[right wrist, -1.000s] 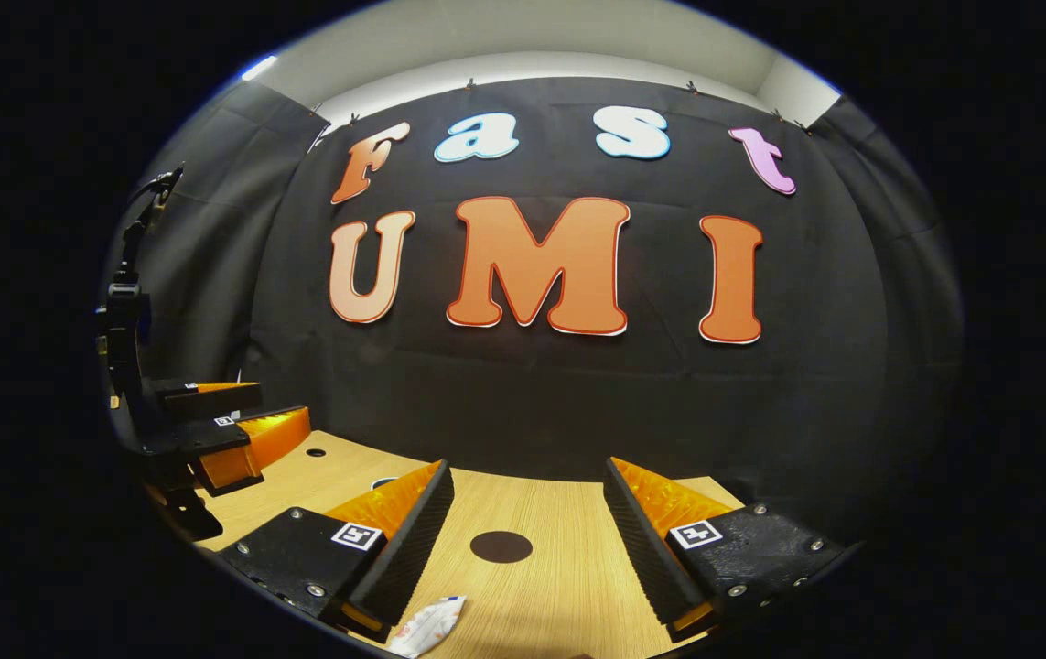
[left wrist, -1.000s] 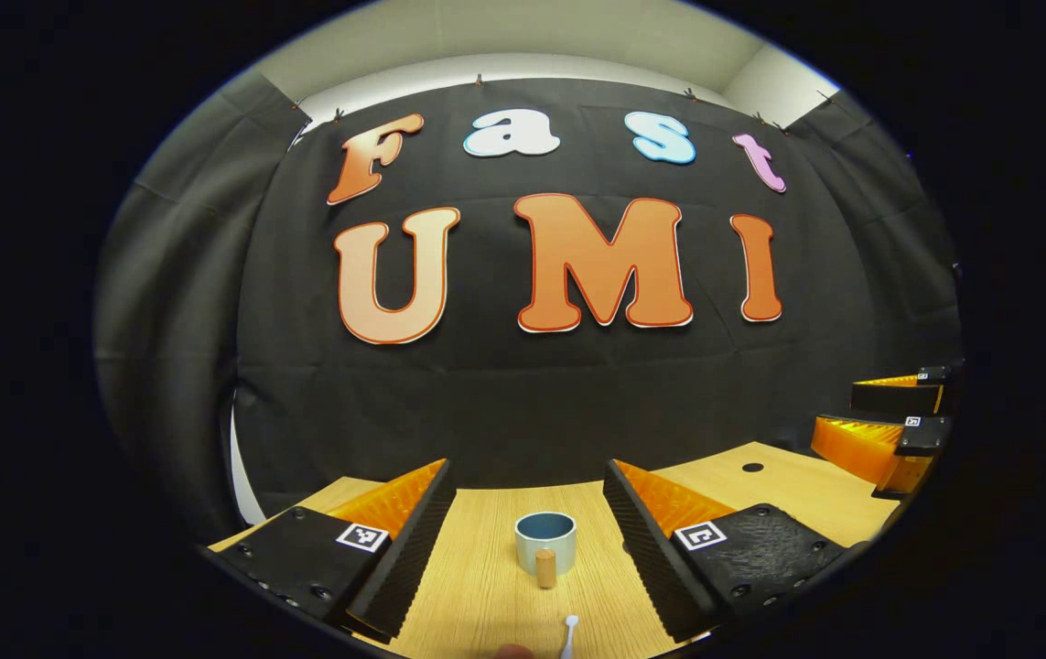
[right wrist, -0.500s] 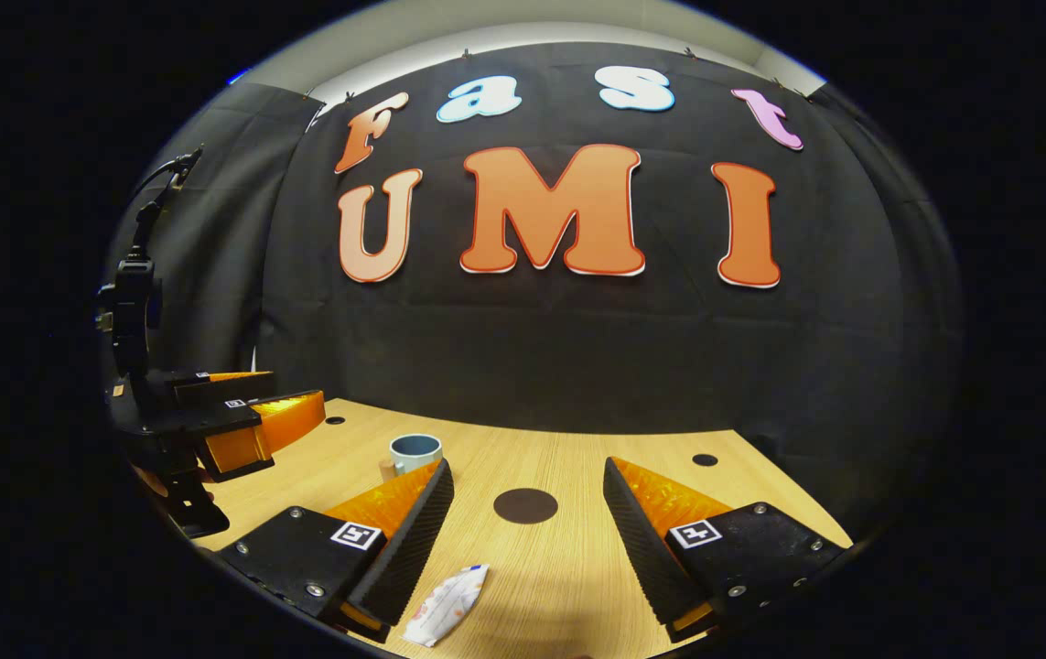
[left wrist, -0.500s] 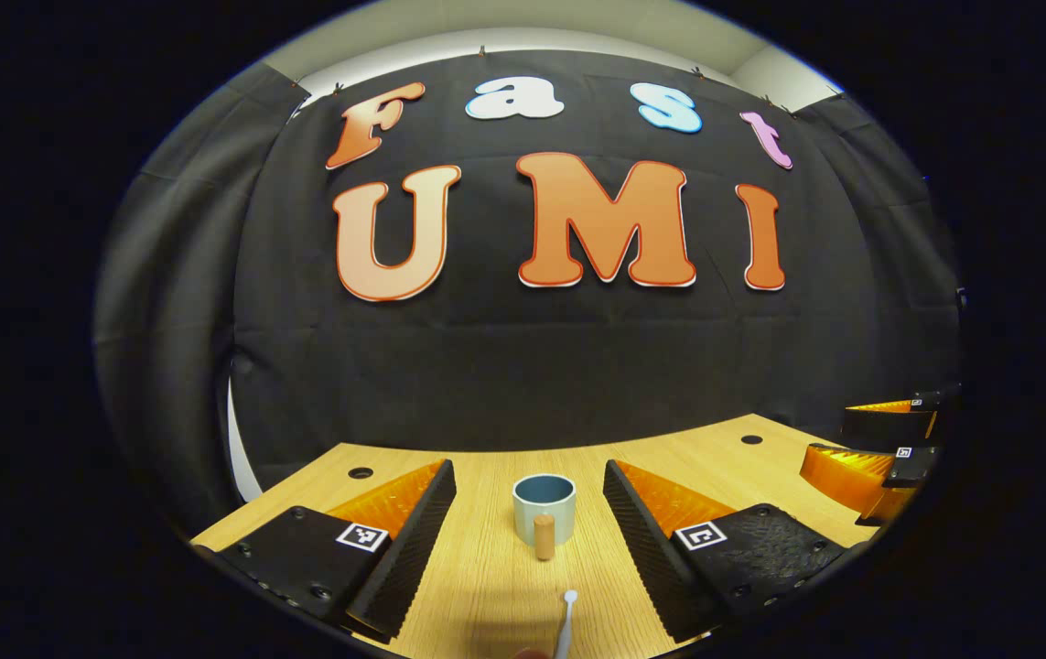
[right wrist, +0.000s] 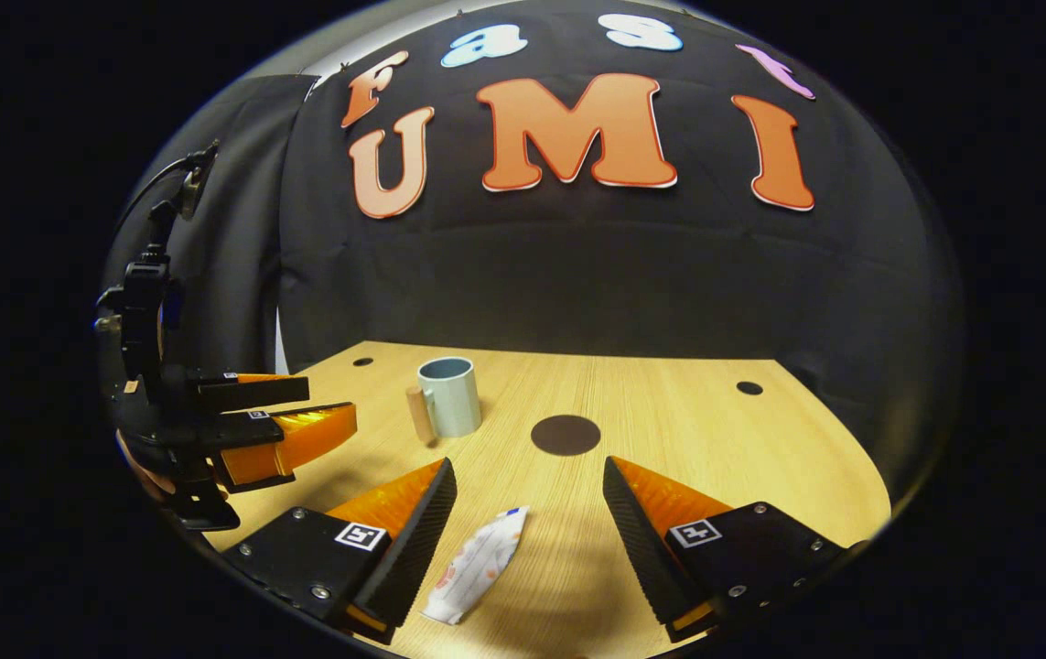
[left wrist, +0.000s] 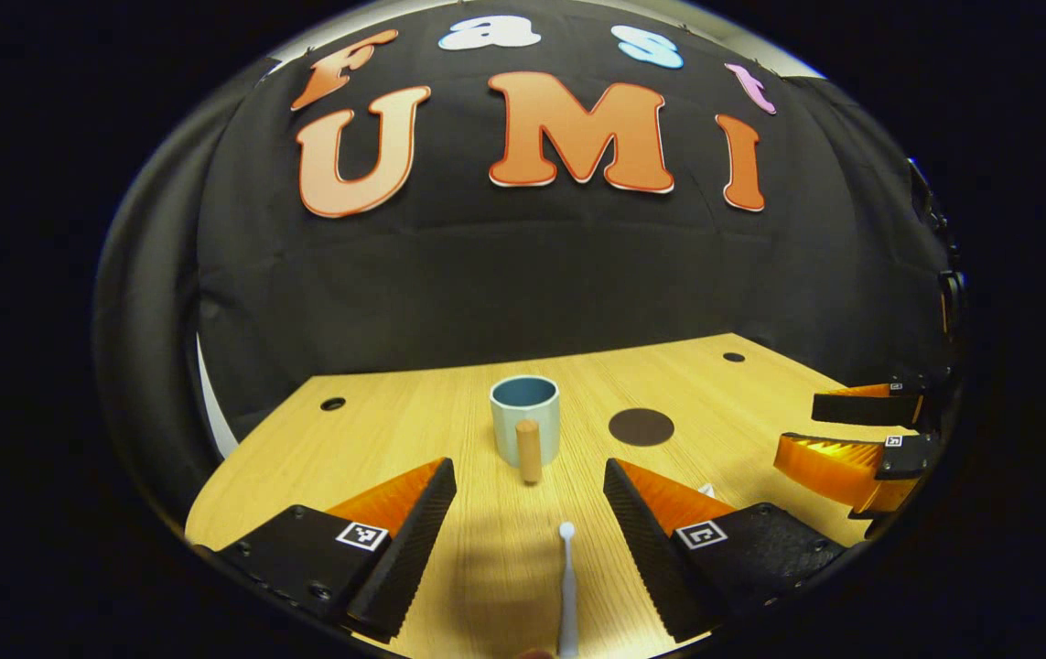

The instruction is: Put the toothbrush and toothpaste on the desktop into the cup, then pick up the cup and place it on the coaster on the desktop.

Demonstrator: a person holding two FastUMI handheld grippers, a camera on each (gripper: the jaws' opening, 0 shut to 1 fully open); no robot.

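Left gripper view: toothbrush (left wrist: 566, 586) between spread fingers (left wrist: 413, 540), untouched.

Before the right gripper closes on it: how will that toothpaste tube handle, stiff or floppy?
The toothpaste tube lies flat on the desktop and looks thin and crinkled, so it is probably soft and will likely squash and sag in a pinch. It seems light for its size. Flat-sided, it is unlikely to roll, though its smooth skin may slip between the right gripper's open fingers.

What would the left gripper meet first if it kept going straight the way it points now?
Probably the toothbrush, lying on the desktop between the open left gripper fingers. Beyond it stands the cup, handle toward the camera. Depth is uncertain.
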